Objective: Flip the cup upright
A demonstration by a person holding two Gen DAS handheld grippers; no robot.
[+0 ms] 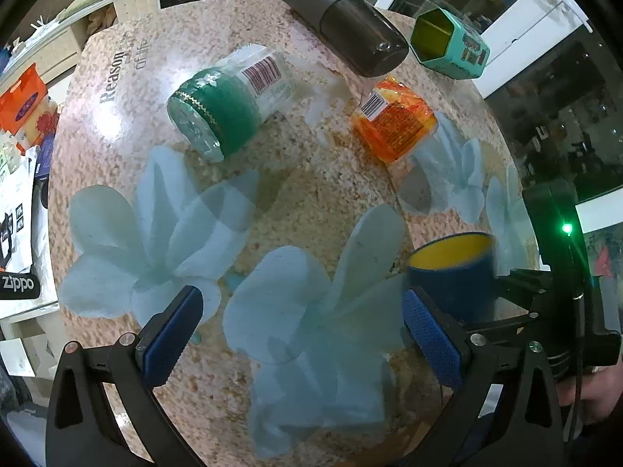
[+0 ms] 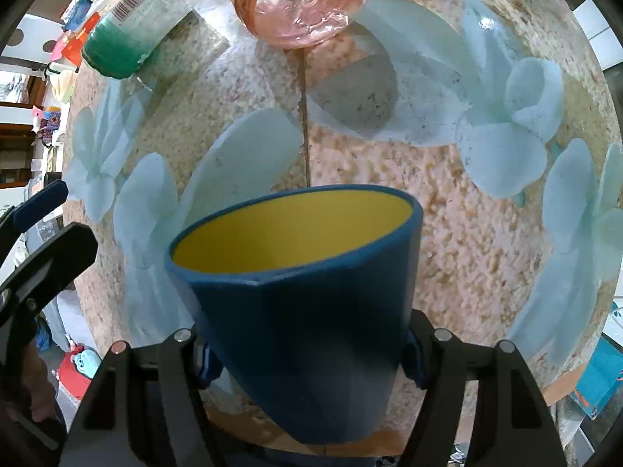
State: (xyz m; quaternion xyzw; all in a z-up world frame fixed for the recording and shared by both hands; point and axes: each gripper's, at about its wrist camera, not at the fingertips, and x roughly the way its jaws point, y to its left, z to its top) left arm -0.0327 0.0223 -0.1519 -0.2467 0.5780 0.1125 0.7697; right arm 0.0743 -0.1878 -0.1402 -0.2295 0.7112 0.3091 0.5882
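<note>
A blue cup with a yellow inside [image 2: 307,292] is held in my right gripper [image 2: 307,362], whose blue pads press on both sides of its lower body. The cup's mouth points up and away from the camera, tilted. In the left wrist view the same cup [image 1: 451,272] shows at the right, beside the right gripper's black frame [image 1: 545,303]. My left gripper [image 1: 303,330] is open and empty, low over the table, left of the cup.
The round glass table [image 1: 272,202] has pale blue flower prints. On it lie a green-labelled jar [image 1: 229,109], an orange jar [image 1: 393,116], a dark cylinder [image 1: 346,27] and a teal hexagonal tin [image 1: 451,46]. Clutter stands past the left edge.
</note>
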